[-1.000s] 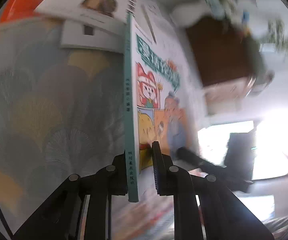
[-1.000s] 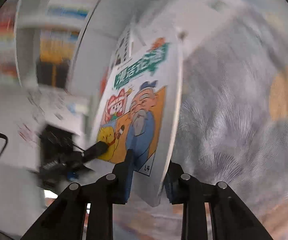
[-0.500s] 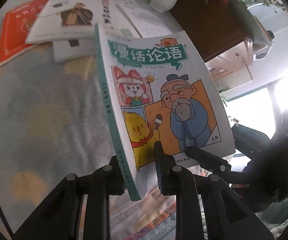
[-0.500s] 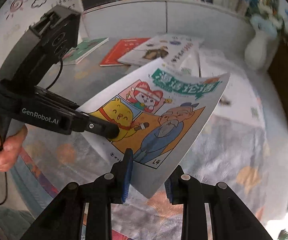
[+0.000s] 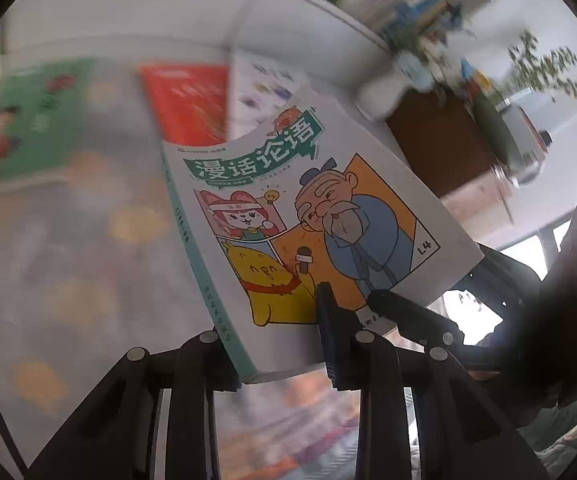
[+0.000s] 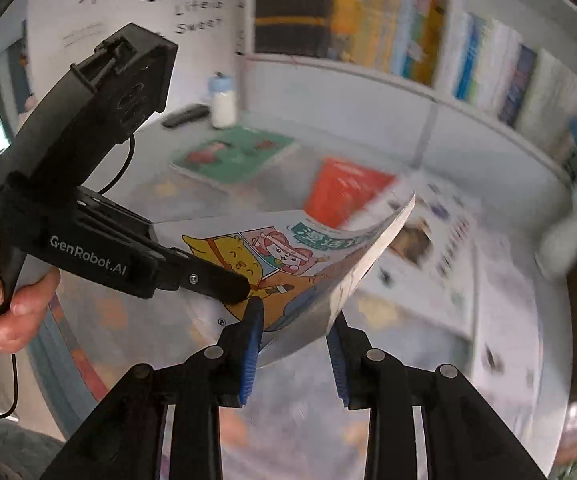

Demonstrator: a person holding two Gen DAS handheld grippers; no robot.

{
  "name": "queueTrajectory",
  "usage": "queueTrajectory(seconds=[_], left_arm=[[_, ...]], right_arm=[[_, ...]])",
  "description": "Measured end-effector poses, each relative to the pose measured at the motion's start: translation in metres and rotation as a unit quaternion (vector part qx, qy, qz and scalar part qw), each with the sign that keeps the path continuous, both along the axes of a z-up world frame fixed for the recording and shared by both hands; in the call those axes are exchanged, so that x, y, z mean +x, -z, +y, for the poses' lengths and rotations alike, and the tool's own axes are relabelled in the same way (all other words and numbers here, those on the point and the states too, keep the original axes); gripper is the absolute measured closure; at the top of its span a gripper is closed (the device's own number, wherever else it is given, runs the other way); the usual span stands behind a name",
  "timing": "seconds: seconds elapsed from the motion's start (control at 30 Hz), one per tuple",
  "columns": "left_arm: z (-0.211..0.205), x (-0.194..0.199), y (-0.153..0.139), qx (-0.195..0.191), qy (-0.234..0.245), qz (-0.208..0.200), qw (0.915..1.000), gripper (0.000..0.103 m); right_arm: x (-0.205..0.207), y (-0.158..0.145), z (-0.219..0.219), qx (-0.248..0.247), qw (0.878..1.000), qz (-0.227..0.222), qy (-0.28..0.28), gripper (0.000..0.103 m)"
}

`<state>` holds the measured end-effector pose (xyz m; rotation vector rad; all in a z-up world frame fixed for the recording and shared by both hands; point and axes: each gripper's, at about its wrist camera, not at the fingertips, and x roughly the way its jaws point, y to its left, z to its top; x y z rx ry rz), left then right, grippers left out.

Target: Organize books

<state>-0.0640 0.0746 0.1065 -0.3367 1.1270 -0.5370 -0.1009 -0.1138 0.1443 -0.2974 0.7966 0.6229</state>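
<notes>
both the left claw and right claw are clenched on the comic book's lower edge.

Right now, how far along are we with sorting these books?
Early to midway. Done: the shelf already holds rows of upright books. In hand: the comic book is lifted off the table, clamped by the left gripper near its spine and the right gripper at its lower edge. Left: the green book, red book and white book lie flat on the table.
</notes>
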Motion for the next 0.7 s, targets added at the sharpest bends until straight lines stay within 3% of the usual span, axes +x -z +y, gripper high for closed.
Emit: queueTrajectory(seconds=[0.3, 0.53, 0.7], left_arm=[[0.116, 0.053, -0.023, 0.016, -0.062, -0.044, 0.997, 0.077], [0.186, 0.102, 0.011, 0.014, -0.089, -0.029, 0.9955, 0.077], [0.211, 0.122, 0.036, -0.011, -0.099, -0.017, 0.9949, 0.079]], right_arm=[[0.056, -0.016, 0.109, 0.037, 0.999, -0.023, -0.03, 0.071], [0.121, 0.011, 0.185, 0.051, 0.998, 0.021, -0.025, 0.07], [0.153, 0.035, 0.209, 0.048, 0.998, 0.049, -0.007, 0.07]])
